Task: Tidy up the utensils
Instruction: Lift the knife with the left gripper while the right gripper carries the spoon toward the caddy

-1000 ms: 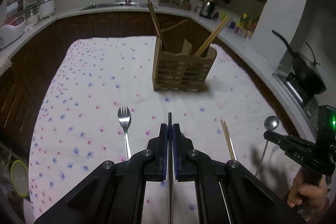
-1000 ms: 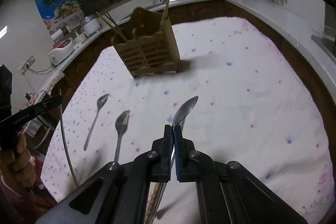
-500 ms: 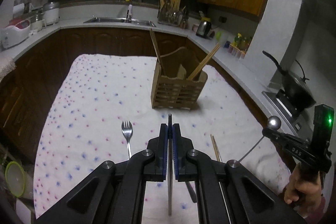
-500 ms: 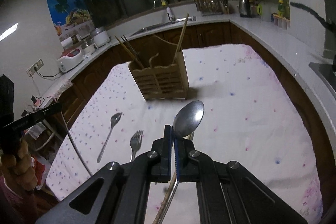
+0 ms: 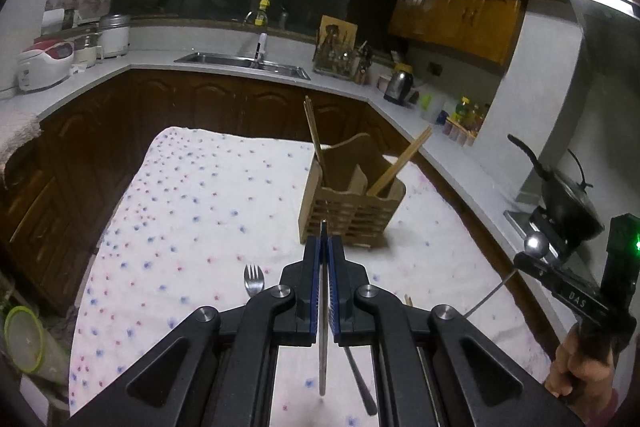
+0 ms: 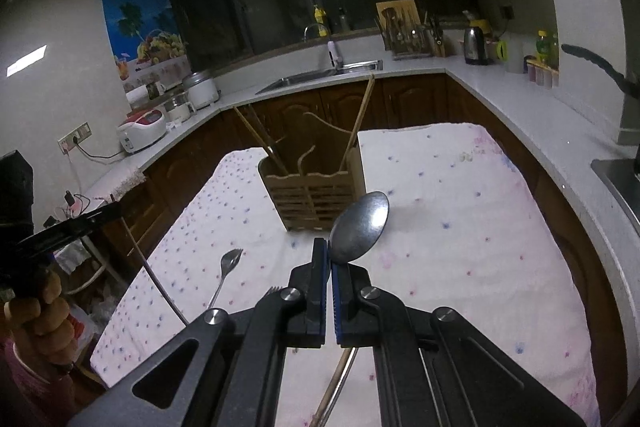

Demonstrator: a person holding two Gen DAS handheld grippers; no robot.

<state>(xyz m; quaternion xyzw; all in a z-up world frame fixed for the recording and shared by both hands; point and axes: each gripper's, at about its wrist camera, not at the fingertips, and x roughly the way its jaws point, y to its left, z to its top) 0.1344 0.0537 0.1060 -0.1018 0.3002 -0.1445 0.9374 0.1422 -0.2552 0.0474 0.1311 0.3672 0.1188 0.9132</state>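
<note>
My right gripper is shut on the neck of a metal spoon, whose bowl sticks up past the fingertips in front of the wooden caddy. In the left wrist view the same spoon hangs above the cloth's right edge. My left gripper is shut on a thin metal utensil seen edge-on, its kind unclear. It points at the caddy, which holds chopsticks in its outer slots. A fork lies on the cloth just left of the left gripper's fingers.
The dotted white cloth covers the table. A small spoon-like utensil and a chopstick lie on it. Dark cabinets and a white counter with a sink ring the table. A black wok sits at right.
Both grippers have risen with their utensils. The spoon has left the cloth and its bowl now stands up before the caddy. More of the kitchen shows in both views.
</note>
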